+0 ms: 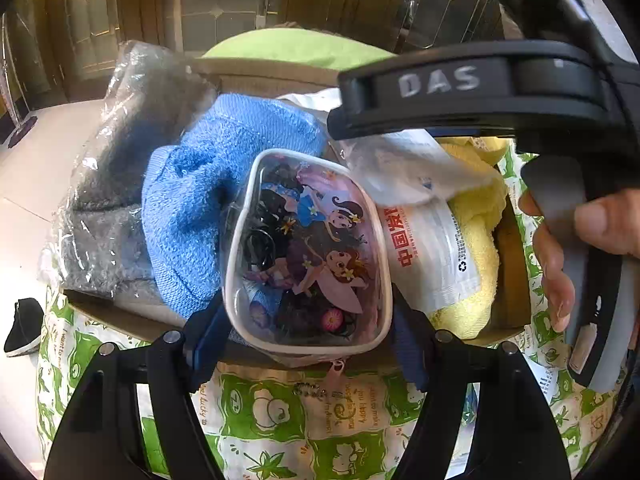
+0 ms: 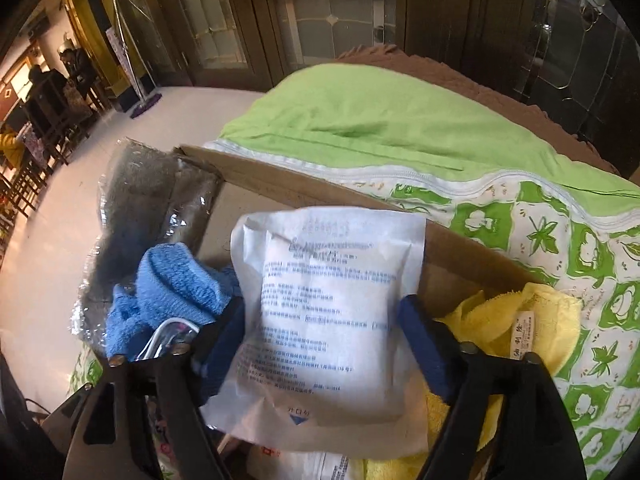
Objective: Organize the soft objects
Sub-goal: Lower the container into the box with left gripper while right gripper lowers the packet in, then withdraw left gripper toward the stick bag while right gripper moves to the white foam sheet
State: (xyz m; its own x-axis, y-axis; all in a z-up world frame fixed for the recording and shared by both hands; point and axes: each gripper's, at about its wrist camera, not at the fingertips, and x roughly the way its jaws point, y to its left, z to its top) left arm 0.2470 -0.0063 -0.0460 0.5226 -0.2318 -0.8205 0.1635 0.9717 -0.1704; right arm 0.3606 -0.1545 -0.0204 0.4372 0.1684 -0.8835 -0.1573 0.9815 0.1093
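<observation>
My left gripper is shut on a clear cartoon-print zip pouch full of hair ties, held over the cardboard box. My right gripper is shut on a white printed packet over the same box; its body shows in the left wrist view. In the box lie a blue towel, a yellow towel, a grey cloth in a plastic bag and a white packet with red characters.
The box sits on a green-and-white patterned quilt with a green pillow behind. White floor lies to the left, with a black shoe. Dark glass doors stand behind.
</observation>
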